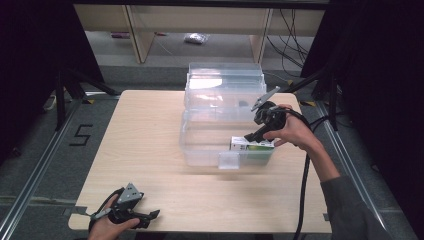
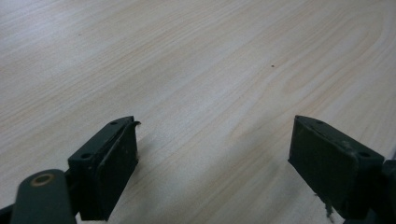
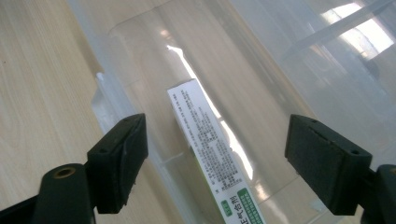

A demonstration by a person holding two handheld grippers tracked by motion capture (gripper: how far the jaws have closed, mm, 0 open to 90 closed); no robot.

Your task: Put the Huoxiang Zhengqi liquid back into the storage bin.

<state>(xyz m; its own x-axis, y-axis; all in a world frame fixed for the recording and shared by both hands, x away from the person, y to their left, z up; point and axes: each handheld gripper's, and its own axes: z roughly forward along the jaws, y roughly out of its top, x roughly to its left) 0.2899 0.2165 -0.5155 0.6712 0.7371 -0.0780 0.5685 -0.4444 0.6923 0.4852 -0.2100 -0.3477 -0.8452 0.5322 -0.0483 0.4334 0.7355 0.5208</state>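
Room: dark curtains on both sides, pale shelving at the back, grey floor around a light wood worktop [image 1: 150, 150].
Bin: a clear plastic storage bin [image 1: 200, 145] sits on the worktop with its clear hinged lid [image 1: 225, 80] thrown back behind it.
Box: a slim white and green cardboard box with small print [image 3: 210, 144] lies inside the bin along its wall, straight ahead of and between the right fingers, a little below them.
Right gripper [image 1: 252, 135]: over the bin's right end, fingers [image 3: 121, 158] spread wide, nothing between them, and apart from the box.
Left gripper [image 1: 150, 216]: low at the near edge of the worktop, well away from the bin; fingers [image 2: 109, 163] released, bare wood ahead of them.
Handling, my read: the box looks light and fairly stiff, but thin card will dent under a hard squeeze, and its printed faces may be a bit slick.
Where to grip: across the narrow width, on the two long faces near the middle, so it lifts level; the bin wall just beside it leaves little room for that finger.
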